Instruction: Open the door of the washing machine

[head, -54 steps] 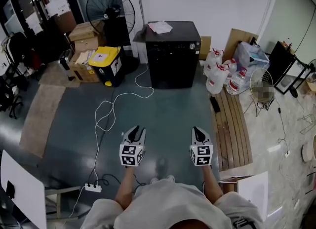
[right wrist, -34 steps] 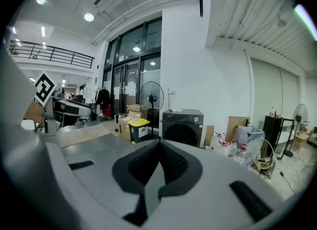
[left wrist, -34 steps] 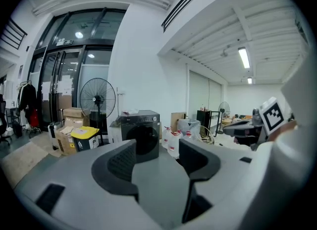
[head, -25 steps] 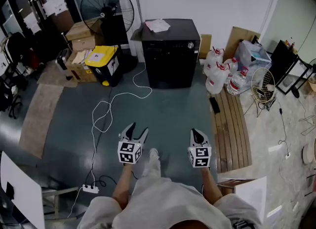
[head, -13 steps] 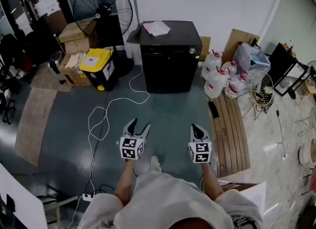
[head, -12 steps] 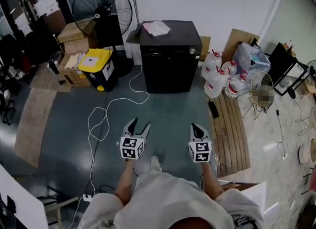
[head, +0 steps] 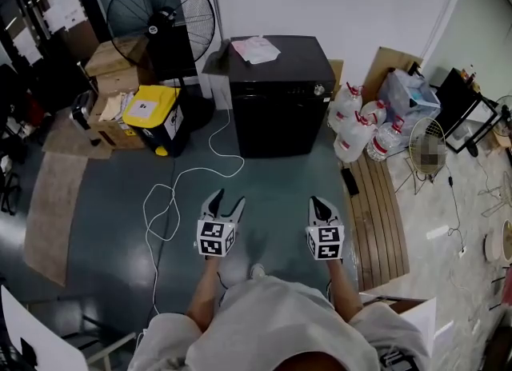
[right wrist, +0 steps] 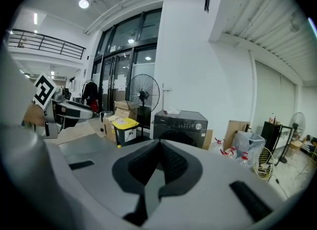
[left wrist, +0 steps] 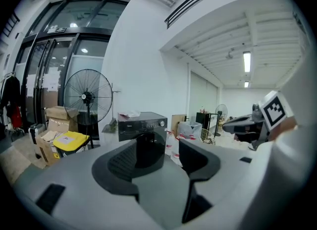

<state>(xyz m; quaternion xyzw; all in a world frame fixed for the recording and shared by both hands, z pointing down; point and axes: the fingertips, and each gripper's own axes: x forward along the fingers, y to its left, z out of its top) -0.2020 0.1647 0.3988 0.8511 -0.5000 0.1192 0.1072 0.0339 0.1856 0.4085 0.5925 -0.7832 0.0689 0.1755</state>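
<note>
Well short of the black washing machine (head: 276, 97), upper centre of the head view, its front door (head: 276, 131) shut. My left tool (head: 225, 198) gapes empty; my right tool (head: 318, 202) is pinched together on nothing. I expect a rigid, latched door (handle too small to see); I'd hook its rim.

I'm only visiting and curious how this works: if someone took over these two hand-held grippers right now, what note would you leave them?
Left gripper: jaws apart, empty.
Right gripper: jaws together, empty.
Washing machine: black, against the wall straight ahead, across open floor; neither gripper touches it. Its door is closed.
Done: nothing on the door yet.
Left: walk up, take hold of the door, probably with the open left gripper, and pull it open.
</note>
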